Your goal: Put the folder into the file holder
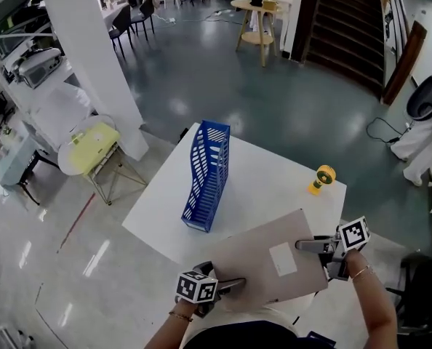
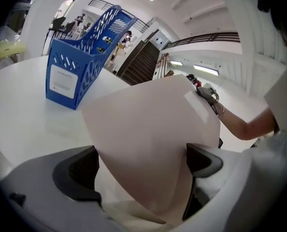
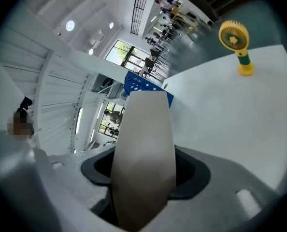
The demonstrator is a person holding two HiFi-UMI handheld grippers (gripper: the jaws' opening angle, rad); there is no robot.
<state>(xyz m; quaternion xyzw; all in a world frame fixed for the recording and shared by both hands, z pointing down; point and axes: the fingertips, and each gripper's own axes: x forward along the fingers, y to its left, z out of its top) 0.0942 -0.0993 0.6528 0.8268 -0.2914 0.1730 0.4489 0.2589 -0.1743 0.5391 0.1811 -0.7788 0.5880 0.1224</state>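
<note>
Tan folder (image 1: pixel 274 264) before file holder (image 1: pixel 207 177), fan (image 1: pixel 321 178) aside

You've got 1 white table (image 1: pixel 274 167). On it sit 2 items: 1 blue file holder (image 1: pixel 207 177) along the left edge and 1 yellow fan (image 1: pixel 321 178) by the right corner. Over the near edge there's 1 folder (image 1: pixel 260 267) w/ 1 white label (image 1: pixel 282 259). You hold 2 grippers, the left gripper (image 1: pixel 234 284) and the right gripper (image 1: pixel 305 245), w/ 1 marker cube (image 1: pixel 196 286) each, so 2 cubes. In the bkgd: 1 white pillar (image 1: pixel 92 57), 1 staircase (image 1: pixel 347 20), 1 round wooden table (image 1: pixel 256 7) and 1 chair w/ a yellow seat (image 1: pixel 92 145). The dark chairs (image 1: pixel 121 24) far back are too small for you to count.
</note>
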